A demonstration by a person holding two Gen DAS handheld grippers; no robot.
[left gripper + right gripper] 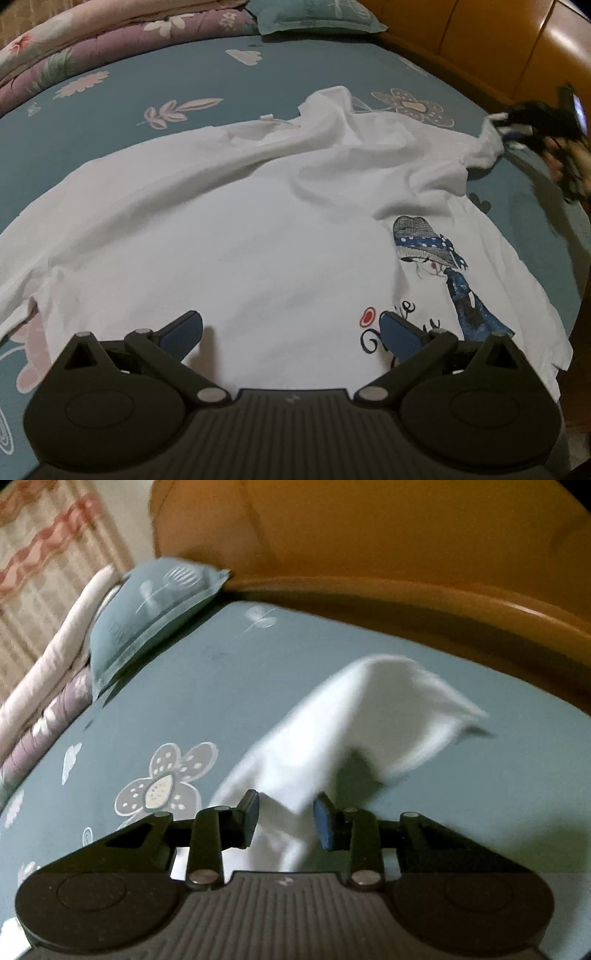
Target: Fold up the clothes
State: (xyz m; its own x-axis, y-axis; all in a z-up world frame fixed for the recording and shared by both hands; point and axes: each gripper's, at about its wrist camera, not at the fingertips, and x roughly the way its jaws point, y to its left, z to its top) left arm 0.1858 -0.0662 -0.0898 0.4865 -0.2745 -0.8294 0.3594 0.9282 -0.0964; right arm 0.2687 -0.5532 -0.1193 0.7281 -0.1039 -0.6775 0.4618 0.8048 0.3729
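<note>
T-shirt [229, 221]: white, spread rumpled over the middle of the left wrist view, printed figure of a girl in a hat and blue dress at lower right; lying on the bed.
Sleeve [369, 720]: white cloth, blurred, rising from between the right jaws toward the centre right of the right wrist view, lifted off the sheet and casting a shadow below it.
Right gripper [285, 818]: bottom centre of its view, jaws partly closed with the sleeve cloth running between them; firm pinch or loose, cannot tell. Also seen blurred at the right edge of the left wrist view, at the shirt's far corner.
Left gripper [291, 334]: bottom centre of its view, jaws spread wide, released, hovering over the shirt's lower part.
Bed sheet [155, 74]: teal with flower print, under the shirt.
Pillow [147, 613]: teal, upper left.
Quilt [55, 55]: folded, floral, upper left corner.
Headboard [369, 535]: orange-brown, across the top.
</note>
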